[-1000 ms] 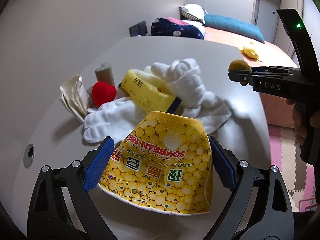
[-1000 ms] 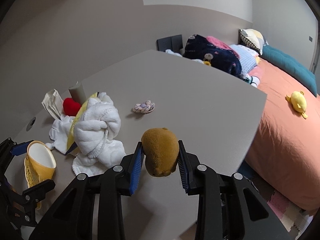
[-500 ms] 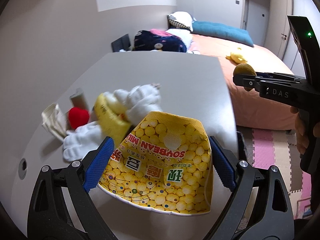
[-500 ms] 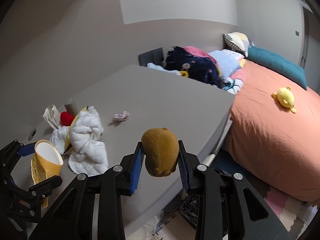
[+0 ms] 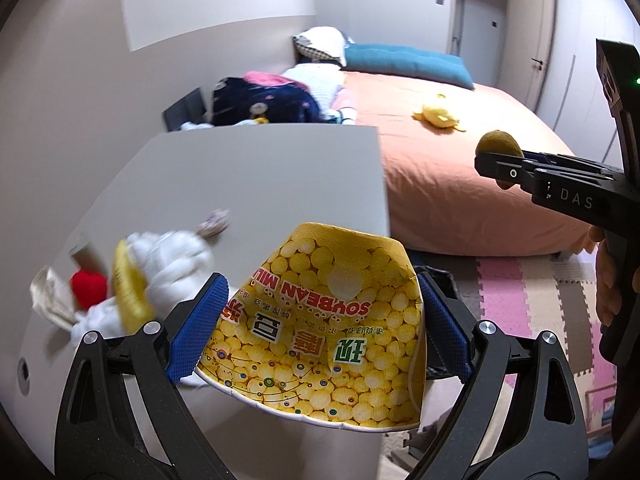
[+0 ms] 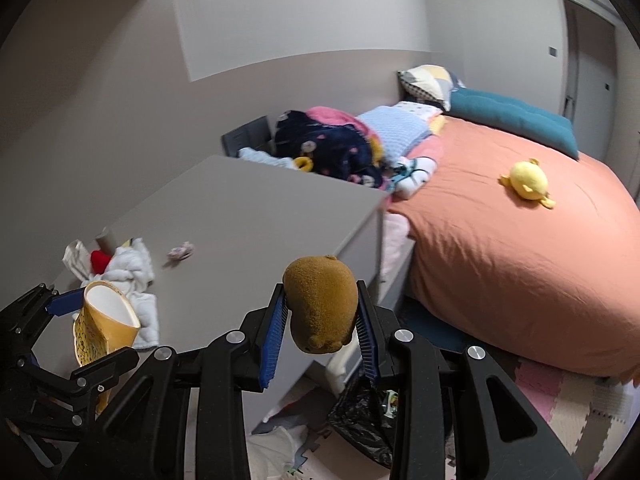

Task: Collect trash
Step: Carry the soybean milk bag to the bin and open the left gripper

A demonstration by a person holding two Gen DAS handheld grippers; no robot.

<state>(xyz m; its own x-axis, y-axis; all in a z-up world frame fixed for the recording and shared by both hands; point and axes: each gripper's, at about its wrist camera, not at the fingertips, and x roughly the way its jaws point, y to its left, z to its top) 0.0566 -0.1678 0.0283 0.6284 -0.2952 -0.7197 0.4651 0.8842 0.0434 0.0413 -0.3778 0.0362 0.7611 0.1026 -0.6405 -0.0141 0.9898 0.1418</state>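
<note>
Yellow paper cup [image 5: 320, 320], crushed, empty, gripped in left claw [image 5: 318, 332]; brown fuzzy ball [image 6: 320, 312] pinched in right claw [image 6: 322, 336]; black bag [image 6: 360, 416] below.

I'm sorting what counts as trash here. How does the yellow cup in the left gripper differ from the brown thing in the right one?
The soybean milk cup is printed paper, yellow and hollow; the brown fuzzy lump is plain, rounded and solid-looking. The cup is squashed and spreads the left gripper wide; the lump sits in the narrower right gripper. Both are clamped between blue pads.
</note>
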